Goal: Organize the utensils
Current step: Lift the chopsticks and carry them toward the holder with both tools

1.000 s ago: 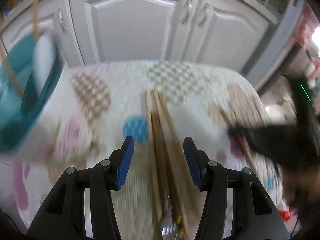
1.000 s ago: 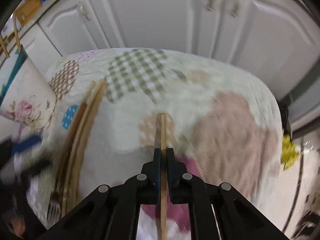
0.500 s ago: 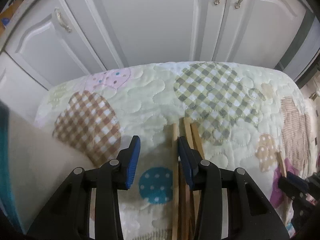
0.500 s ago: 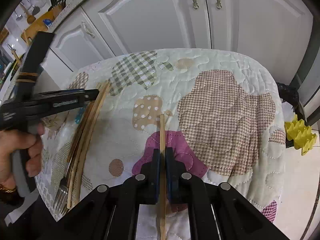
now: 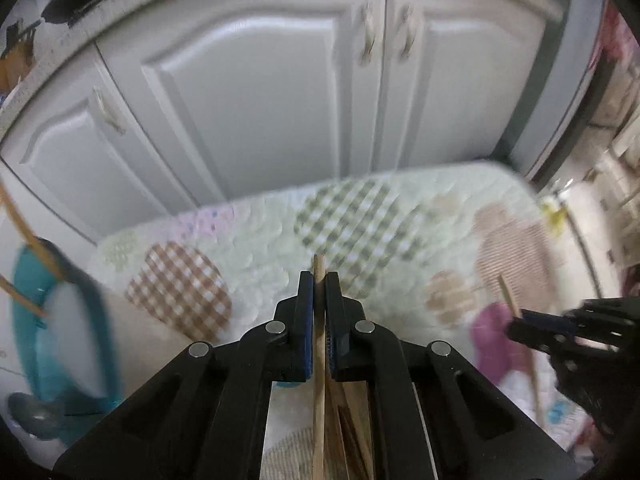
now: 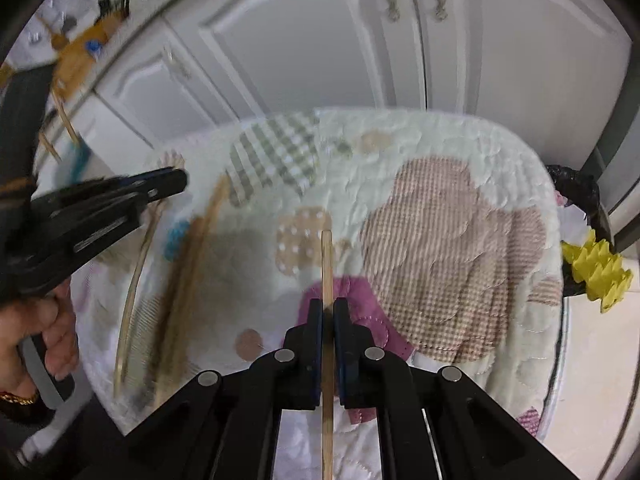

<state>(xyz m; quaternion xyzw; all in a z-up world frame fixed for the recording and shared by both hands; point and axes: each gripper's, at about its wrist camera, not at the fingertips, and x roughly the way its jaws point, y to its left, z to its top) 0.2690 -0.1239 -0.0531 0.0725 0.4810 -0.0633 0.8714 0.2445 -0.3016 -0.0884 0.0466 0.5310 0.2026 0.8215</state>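
My left gripper (image 5: 319, 280) has its jaws closing tight on a wooden chopstick (image 5: 319, 264), blue pads pressed to both sides, the tip poking out ahead. In the right wrist view that left gripper (image 6: 160, 188) hovers over the mat's left side, and the chopstick (image 6: 136, 292) hangs down from it. Under it lie more chopsticks (image 6: 188, 280) in a bundle on the quilted mat (image 6: 460, 152). My right gripper (image 6: 327, 308) is shut on another chopstick (image 6: 327, 264) above the purple patch. A teal-rimmed cup (image 5: 60, 340) holding chopsticks stands at the far left.
White cabinet doors (image 5: 260, 92) rise just behind the mat. A person's hand (image 6: 52, 340) holds the left gripper's handle. A black-lined bin (image 6: 576, 184) with a yellow object (image 6: 596, 268) sits off the mat's right edge.
My left gripper closed from wide open onto one chopstick of the bundle and lifted it. My right gripper kept its chopstick and rose slightly.
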